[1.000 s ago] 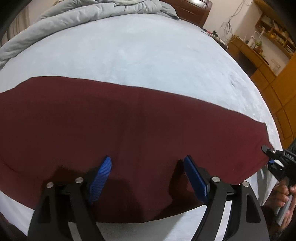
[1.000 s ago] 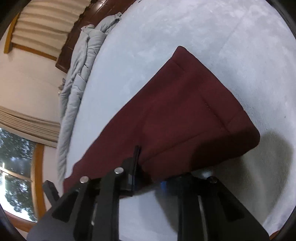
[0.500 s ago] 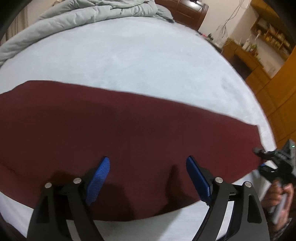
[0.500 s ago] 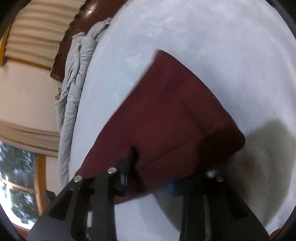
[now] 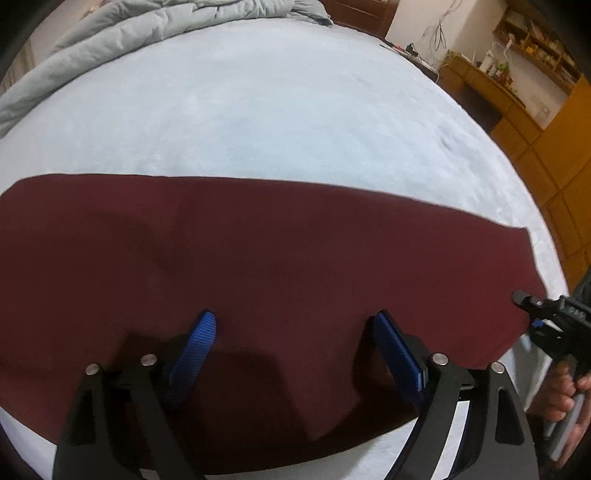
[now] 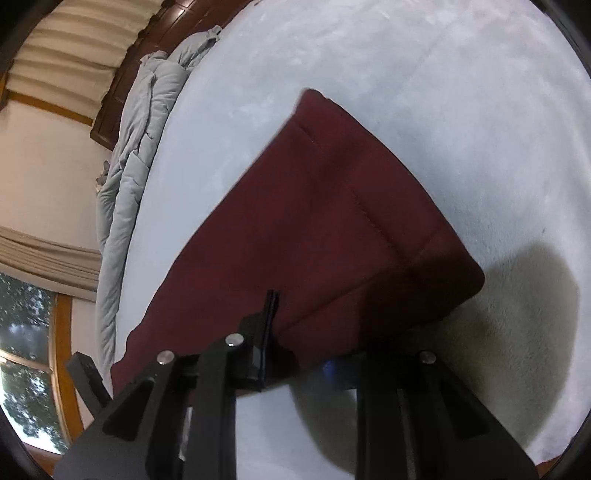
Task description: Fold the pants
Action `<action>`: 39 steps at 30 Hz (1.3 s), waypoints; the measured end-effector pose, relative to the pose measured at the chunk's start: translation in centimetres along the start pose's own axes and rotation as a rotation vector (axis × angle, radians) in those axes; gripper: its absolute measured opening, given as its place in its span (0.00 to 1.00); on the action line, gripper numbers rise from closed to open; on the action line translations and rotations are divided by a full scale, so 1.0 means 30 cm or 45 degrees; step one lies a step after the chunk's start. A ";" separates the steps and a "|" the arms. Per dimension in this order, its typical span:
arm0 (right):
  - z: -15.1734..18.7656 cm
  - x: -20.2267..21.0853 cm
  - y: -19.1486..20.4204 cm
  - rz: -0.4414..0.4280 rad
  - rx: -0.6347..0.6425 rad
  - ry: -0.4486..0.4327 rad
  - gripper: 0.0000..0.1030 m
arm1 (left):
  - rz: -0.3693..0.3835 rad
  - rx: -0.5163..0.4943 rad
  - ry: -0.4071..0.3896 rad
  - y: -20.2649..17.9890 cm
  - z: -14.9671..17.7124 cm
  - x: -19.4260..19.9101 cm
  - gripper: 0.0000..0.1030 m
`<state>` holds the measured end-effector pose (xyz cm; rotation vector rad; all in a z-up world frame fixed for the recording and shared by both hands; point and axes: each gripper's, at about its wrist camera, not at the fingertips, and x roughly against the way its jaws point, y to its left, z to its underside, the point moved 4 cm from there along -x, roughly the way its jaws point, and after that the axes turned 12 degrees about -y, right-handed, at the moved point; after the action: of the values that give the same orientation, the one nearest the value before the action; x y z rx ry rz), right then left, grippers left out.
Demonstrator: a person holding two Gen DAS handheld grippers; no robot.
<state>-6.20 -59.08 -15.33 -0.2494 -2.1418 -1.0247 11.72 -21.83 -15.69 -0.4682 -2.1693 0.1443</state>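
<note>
Dark red pants (image 5: 277, 240) lie stretched flat across the pale blue bed (image 5: 277, 110). My left gripper (image 5: 295, 314) hovers over their near middle, its blue pads wide apart and pressing on nothing. At the right end, my right gripper (image 5: 532, 306) pinches the hem corner. In the right wrist view the hemmed leg end (image 6: 314, 221) is lifted a little off the sheet and casts a shadow. There my right gripper (image 6: 303, 332) has one finger on top of the cloth and the other hidden beneath it, its jaws closing on the fabric.
A grey duvet (image 5: 147, 26) is bunched along the bed's far side against a dark wooden headboard (image 6: 122, 81). Wooden desk and cupboards (image 5: 517, 110) stand beyond the bed's right edge. A person's hand (image 5: 561, 391) holds the right gripper's handle. A window (image 6: 26, 332) is at the left.
My left gripper has slid sideways over the pants and its pads stand slightly wider. The right gripper stays on the hem corner, barely moved.
</note>
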 end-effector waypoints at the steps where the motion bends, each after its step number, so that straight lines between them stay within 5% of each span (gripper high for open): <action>1: -0.001 0.007 0.012 0.006 0.013 -0.009 0.20 | 0.015 0.020 -0.003 0.009 -0.018 0.009 0.84; 6: -0.023 0.075 0.125 -0.033 0.091 -0.109 0.20 | -0.032 0.048 -0.083 0.096 -0.038 0.113 0.85; 18: -0.020 0.131 0.536 -0.147 0.383 -0.244 0.20 | -0.109 0.185 -0.103 0.375 0.015 0.204 0.85; 29: 0.119 0.014 0.894 -0.314 0.570 -0.133 0.18 | -0.099 0.295 -0.163 0.488 0.038 0.277 0.85; 39: 0.312 -0.125 1.077 -0.373 0.679 0.028 0.16 | -0.087 0.385 -0.205 0.594 0.054 0.339 0.85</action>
<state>6.17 -30.28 -2.57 0.3366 -2.3833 -0.5647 9.94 -1.41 -13.79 -0.2150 -2.2660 0.4787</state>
